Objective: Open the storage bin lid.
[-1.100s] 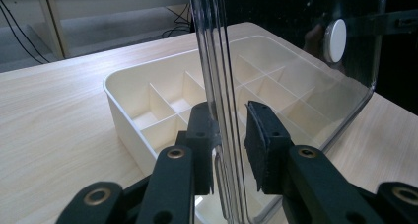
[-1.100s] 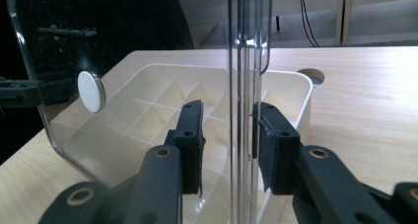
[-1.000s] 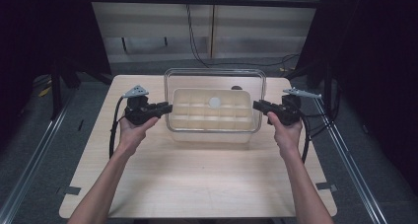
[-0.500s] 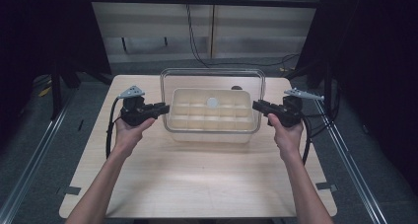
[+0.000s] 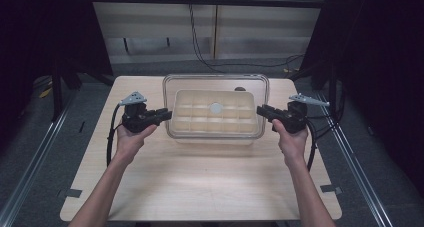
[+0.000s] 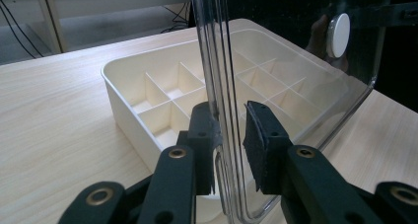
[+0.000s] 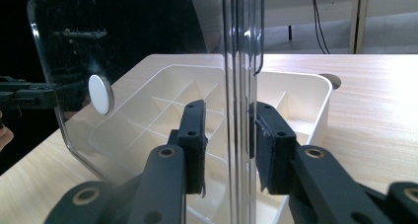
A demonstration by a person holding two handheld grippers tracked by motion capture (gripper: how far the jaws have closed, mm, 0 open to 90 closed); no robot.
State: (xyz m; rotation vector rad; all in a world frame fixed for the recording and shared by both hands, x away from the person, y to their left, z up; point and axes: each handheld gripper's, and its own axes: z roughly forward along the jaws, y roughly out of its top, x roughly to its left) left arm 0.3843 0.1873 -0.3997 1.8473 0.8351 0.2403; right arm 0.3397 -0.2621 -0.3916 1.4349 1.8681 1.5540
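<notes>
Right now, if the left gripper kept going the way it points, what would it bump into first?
The clear lid it already grips by the edge; farther along, probably the right gripper on the opposite edge, though depth is unclear.

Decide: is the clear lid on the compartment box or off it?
Off: both grippers hold the clear lid by its edges above the compartment box.

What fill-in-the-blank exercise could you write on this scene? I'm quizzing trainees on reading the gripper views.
1. The left gripper and right gripper each clamp one edge of the clear ____.
2. The cream tray below it is split into ____.
3. A round ____ knob sits at the lid's centre.
4. The tray rests on a ____ table.

Missing words: lid; compartments; white; wooden
</notes>
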